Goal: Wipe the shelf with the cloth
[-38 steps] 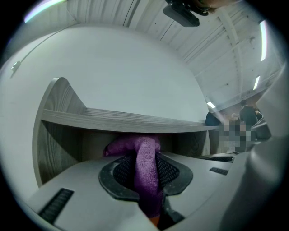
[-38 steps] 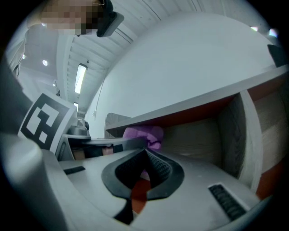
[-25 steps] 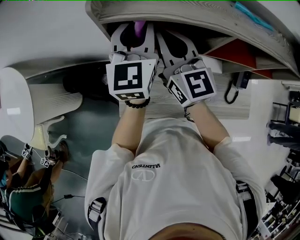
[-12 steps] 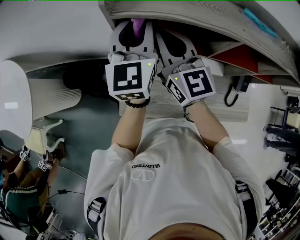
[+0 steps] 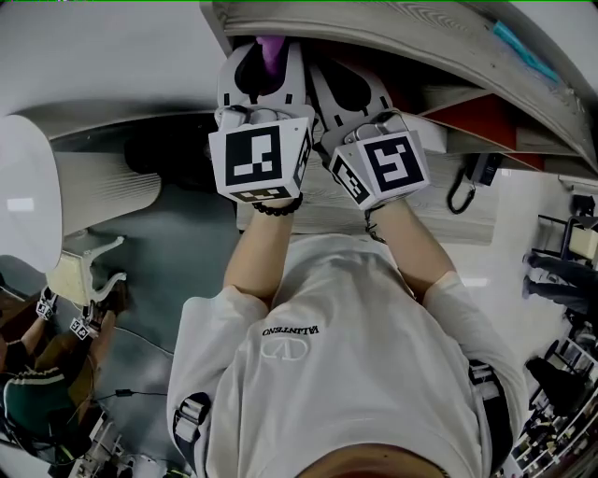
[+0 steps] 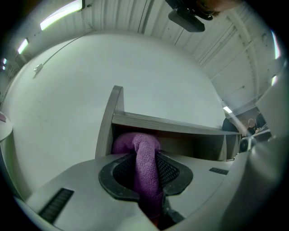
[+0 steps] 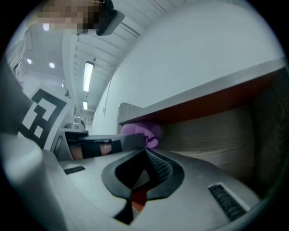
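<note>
A grey wood-grain shelf (image 5: 392,23) fills the top of the head view. My left gripper (image 5: 266,54) reaches into its left end, shut on a purple cloth (image 5: 272,51). In the left gripper view the cloth (image 6: 146,176) runs between the jaws and bunches up inside the compartment under the shelf board (image 6: 167,122). My right gripper (image 5: 342,77) sits close beside it on the right, jaws together with nothing held. In the right gripper view its tips (image 7: 145,151) meet under the board (image 7: 212,90), with the purple cloth (image 7: 141,130) off to the left.
A red panel (image 5: 476,117) lies in the shelf to the right, with a black hook (image 5: 460,187) hanging below it. A teal item (image 5: 519,47) rests on the shelf top. A white chair (image 5: 93,187) and another person (image 5: 37,373) are at the lower left.
Both grippers keep nearly the same place at the shelf mouth, with the cloth still clamped in the left one. The view has drifted a little, and the other person has shifted.
</note>
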### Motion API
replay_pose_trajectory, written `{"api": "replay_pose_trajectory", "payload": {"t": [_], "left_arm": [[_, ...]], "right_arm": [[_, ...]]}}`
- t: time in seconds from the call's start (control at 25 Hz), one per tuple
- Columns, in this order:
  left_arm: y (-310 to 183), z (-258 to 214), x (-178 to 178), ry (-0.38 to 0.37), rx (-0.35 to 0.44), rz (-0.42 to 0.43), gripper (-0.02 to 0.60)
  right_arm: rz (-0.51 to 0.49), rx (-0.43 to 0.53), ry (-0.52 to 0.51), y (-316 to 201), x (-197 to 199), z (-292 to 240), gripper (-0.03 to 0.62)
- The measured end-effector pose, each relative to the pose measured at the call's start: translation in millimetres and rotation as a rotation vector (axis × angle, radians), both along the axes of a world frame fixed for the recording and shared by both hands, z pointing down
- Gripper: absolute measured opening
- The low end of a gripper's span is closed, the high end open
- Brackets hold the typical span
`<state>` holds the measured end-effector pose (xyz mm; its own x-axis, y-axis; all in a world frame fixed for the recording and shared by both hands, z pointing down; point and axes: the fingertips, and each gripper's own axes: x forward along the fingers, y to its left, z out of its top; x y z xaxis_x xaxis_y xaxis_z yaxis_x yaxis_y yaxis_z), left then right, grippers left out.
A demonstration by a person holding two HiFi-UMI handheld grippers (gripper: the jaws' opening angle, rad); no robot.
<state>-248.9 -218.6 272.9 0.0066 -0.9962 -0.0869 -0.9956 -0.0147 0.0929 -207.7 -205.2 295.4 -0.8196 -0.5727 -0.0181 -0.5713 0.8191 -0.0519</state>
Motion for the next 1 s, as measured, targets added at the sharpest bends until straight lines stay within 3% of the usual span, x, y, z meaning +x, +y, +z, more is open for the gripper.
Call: {"api": "replay_pose_trajectory", "payload": {"t": [0.32, 1.0], "left_arm": [[-0.3, 18.0, -2.5, 0.036, -0.032, -0.037, 0.078], [3.7, 75.3, -7.1, 0.04, -0.139, -0.075, 0.078]], "right_arm": [[-0.03, -0.01, 0.02, 3.0, 2.6, 10.0, -0.002], [0.019, -0.057, 0.031, -4.8, 25.9, 31.5, -0.002]]}}
